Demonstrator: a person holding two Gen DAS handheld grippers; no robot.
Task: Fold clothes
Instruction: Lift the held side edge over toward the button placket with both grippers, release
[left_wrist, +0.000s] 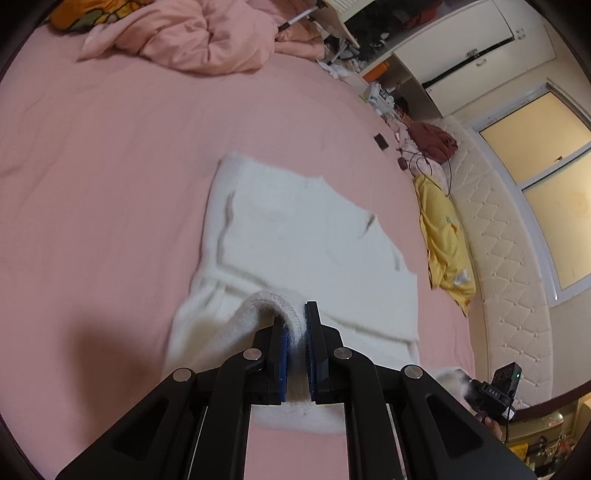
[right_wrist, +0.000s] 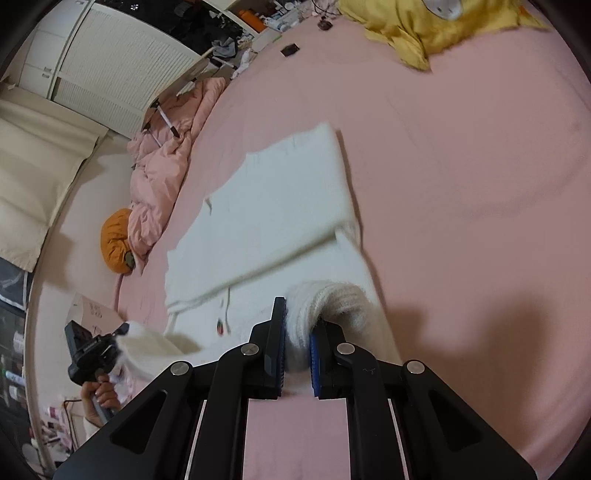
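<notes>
A: What fills the view?

B: A wide pink bed (left_wrist: 110, 166), and on it a white knitted garment (left_wrist: 295, 229), side parts already turned in over the middle, well apart from the crumpled pink duvet (left_wrist: 207, 37) and the yellow cloth (left_wrist: 443, 236) at the edges.

A: And the grippers?

B: The left gripper (left_wrist: 297, 332) is clamped narrow on one corner of the ribbed hem, and the right gripper (right_wrist: 298, 332) pinches the other corner. Both corners are off the sheet.

A: So which step?

B: Probably the lengthwise fold. Next, both corners should travel together toward the far end, level, then be laid square on it.
</notes>
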